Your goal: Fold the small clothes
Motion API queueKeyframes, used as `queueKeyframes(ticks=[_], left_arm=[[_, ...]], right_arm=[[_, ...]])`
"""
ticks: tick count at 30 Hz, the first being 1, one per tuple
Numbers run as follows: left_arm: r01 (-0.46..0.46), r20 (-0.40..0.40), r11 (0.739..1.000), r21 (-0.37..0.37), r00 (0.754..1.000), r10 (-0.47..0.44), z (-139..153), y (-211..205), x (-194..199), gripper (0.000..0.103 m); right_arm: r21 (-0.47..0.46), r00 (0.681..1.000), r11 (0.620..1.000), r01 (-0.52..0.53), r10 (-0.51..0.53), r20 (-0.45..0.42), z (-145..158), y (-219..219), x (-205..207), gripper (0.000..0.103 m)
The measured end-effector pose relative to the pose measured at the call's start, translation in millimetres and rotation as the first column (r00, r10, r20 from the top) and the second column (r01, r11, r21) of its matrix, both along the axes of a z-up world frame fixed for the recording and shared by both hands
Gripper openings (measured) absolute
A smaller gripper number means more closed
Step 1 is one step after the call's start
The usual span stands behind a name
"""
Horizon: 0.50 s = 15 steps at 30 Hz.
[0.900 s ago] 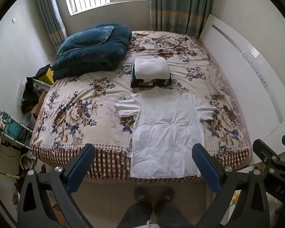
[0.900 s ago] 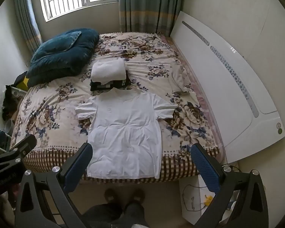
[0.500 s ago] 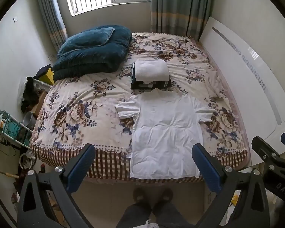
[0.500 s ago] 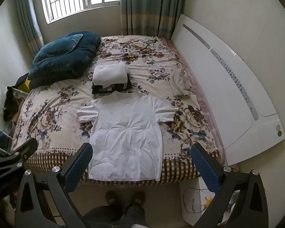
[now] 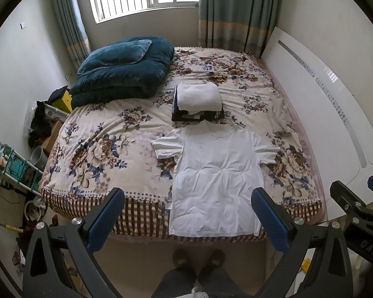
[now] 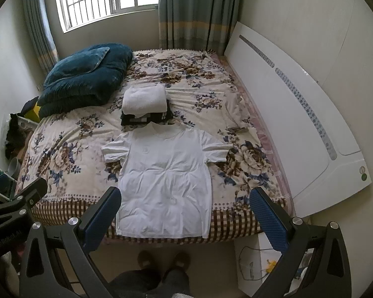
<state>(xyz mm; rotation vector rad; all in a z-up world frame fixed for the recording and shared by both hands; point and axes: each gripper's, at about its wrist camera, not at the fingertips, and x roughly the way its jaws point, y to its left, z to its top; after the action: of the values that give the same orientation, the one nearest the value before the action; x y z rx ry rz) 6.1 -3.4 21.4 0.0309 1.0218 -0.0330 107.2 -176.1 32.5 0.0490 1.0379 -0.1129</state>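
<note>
White T-shirt (image 5: 217,173) (image 6: 165,181) spread flat, front up, on floral bed (image 5: 99,149) (image 6: 62,154), hem at near edge. Behind collar, folded clothes stack (image 5: 199,101) (image 6: 145,106). Left tongs (image 5: 186,213) and right tongs (image 6: 184,213) held high above, blue pads wide apart, gripping nothing.

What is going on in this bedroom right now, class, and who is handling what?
A person stands at the foot of the bed holding a two-finger gripper in each hand. The left gripper and right gripper are both open and hold nothing, raised above the bed edge. A white T-shirt lies spread flat, unfolded, its hem at the bed's near edge. Beyond its collar sits a stack of folded clothes. Folding of this shirt has not begun.
</note>
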Motion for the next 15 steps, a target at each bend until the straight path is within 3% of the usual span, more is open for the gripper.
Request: queueKeyframes(ticks=[15], left_arm=[[-0.002, 0.011, 1.0, -0.001, 1.0, 0.002, 8, -2, 4, 0.103]], right_arm=[[0.007, 1.0, 1.0, -0.002, 0.002, 0.004, 13, -1, 3, 0.103]])
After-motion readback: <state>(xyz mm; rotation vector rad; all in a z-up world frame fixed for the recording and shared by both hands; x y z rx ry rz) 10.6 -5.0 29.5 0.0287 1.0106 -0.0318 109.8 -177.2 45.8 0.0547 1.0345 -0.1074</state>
